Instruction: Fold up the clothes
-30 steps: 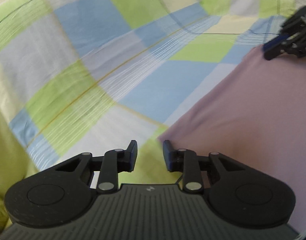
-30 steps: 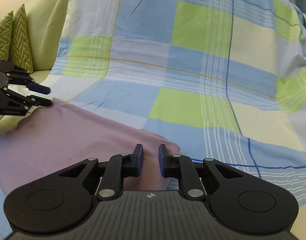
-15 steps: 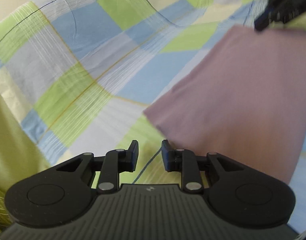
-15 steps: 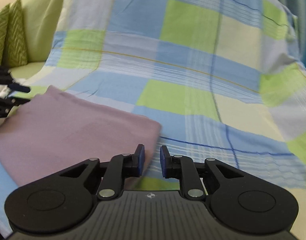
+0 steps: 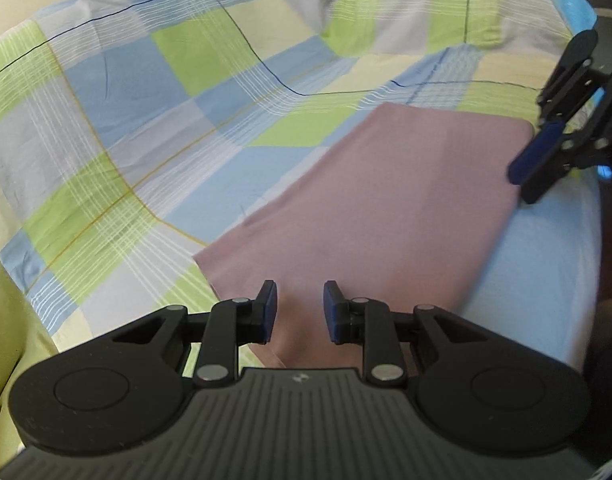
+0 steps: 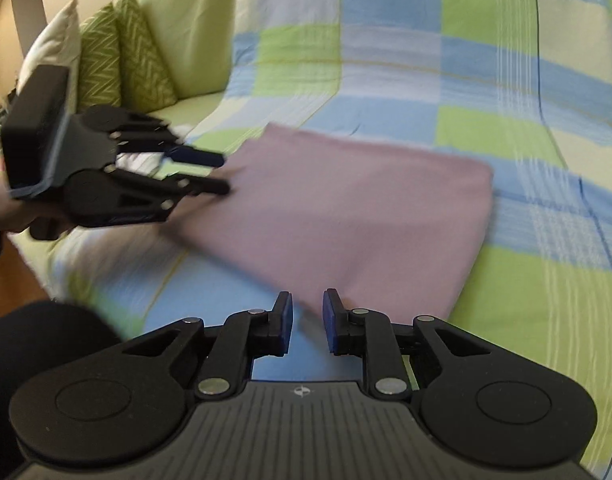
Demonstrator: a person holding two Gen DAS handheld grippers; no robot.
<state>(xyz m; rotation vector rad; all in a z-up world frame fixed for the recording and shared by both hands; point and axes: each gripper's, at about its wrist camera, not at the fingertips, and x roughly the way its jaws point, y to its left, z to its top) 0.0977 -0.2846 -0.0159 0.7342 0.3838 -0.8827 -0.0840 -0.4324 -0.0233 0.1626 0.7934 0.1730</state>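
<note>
Mauve knit fabric, folded into a flat rectangle: the garment (image 5: 386,204) lies on the checked blue-and-green bedsheet (image 5: 153,120) that covers the sofa seat, well clear of the green zigzag cushions (image 6: 121,60) at the far end. What kind of garment it is cannot be told; no sleeve, collar or hem shows. Judged soft, light and limp, several layers thick, no stiffness of its own, so it will sag if lifted by one point and the layers may slide apart. Best taken at two corners of one short edge, or pinched through all layers along a fold, one tool at each end. Left gripper (image 5: 295,312) hovers over the near corner, jaws narrowly parted, nothing between them; the cloth seen in the gap lies below the pads, not clamped. Right gripper (image 6: 308,322) sits just off the opposite corner, jaws likewise a narrow gap apart and empty. In the right wrist view the person's hand (image 6: 1,204) shows behind the left tool. Against the frames a second back: both tools have drawn back and risen from the cloth, so the whole rectangle now shows, where before each corner sat right at the fingertips. Jaw gaps look much the same. Edges are blurred, so motion continues.
</note>
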